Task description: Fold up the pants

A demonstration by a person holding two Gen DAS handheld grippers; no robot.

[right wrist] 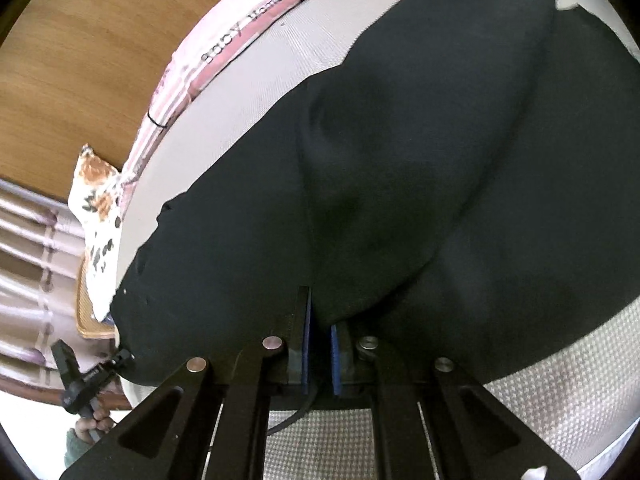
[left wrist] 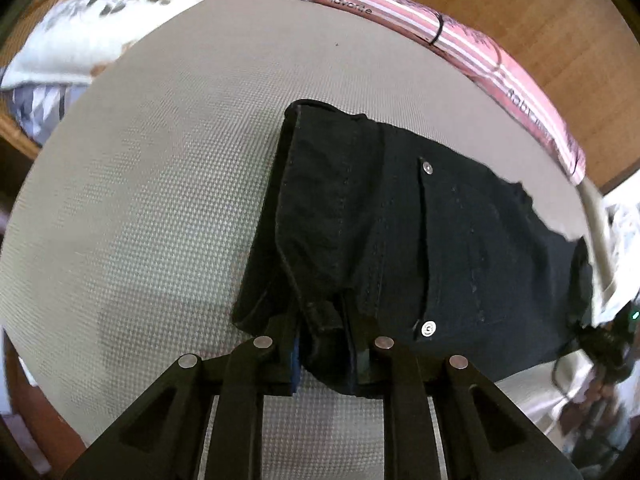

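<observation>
Black pants lie on a grey woven mat, with a pocket seam and two metal rivets facing up. My left gripper is shut on the thick hem edge at the near corner, with cloth bunched between its fingers. In the right wrist view the pants fill most of the frame as plain dark cloth with a raised fold. My right gripper is shut on the tip of that fold, its blue pads nearly touching. The left gripper shows at the lower left, held by a hand.
A pink striped cloth with printed lettering runs along the mat's far edge, and a wooden floor lies beyond it. A floral pillow sits at the back left by a wicker basket. Pale cloth lies at the right.
</observation>
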